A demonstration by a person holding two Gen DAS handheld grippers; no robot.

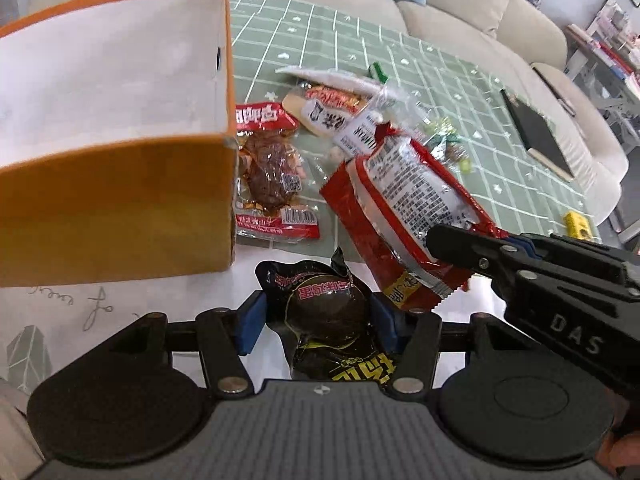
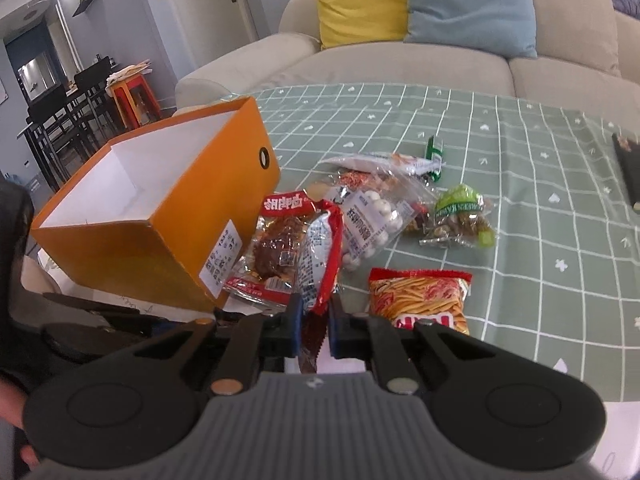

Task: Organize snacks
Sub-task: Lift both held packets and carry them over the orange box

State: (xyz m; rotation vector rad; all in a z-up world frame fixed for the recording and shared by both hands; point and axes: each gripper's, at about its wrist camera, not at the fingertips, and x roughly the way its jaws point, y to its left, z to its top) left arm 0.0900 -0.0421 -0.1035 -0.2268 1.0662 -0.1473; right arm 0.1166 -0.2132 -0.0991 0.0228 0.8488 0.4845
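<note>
So far the orange box (image 2: 160,216) at left looks empty, with most snacks lying loose on the green cloth (image 2: 520,160). The left gripper (image 1: 318,320) clasps a black egg packet (image 1: 326,312); the right gripper (image 2: 314,324) is clamped on a red packet (image 2: 320,256), lower centre.

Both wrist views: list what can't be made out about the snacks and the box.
- Orange box: left part cut off by the left wrist view's edge.
- Black egg packet: lower end hidden behind the left gripper body.
- Red-and-white packet: pinched end hidden between the right gripper pads.
- Packet labels: print too small and blurred to read.
</note>
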